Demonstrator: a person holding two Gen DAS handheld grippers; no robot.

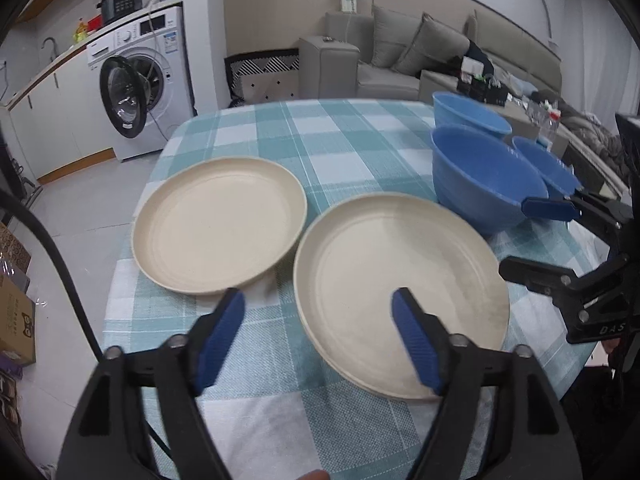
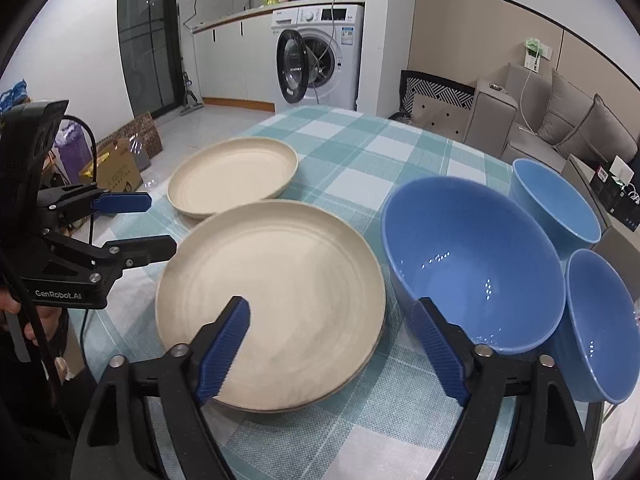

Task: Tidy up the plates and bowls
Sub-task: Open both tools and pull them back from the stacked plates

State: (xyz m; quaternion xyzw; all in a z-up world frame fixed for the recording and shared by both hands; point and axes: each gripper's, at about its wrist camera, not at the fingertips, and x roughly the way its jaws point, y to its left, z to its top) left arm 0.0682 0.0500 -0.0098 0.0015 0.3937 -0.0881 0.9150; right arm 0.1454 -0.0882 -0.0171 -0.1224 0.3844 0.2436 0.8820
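Observation:
Two cream plates lie on the checked tablecloth: a near one (image 1: 400,280) (image 2: 276,300) and a far one (image 1: 218,224) (image 2: 234,178). Three blue bowls stand to the right: a large one (image 1: 484,184) (image 2: 476,264), a far one (image 1: 468,116) (image 2: 556,204) and a small one (image 1: 548,168) (image 2: 600,324). My left gripper (image 1: 318,300) is open and empty, hovering over the near plate's left edge. My right gripper (image 2: 332,308) is open and empty, between the near plate and the large bowl. Each gripper also shows in the other view: the right (image 1: 532,236), the left (image 2: 160,224).
The table (image 1: 320,140) has its far edge toward a washing machine (image 1: 140,76) (image 2: 320,56) and a grey sofa (image 1: 400,60) (image 2: 560,120). Cardboard boxes (image 2: 120,168) sit on the floor to the left. A cluttered low table (image 1: 500,88) stands behind the bowls.

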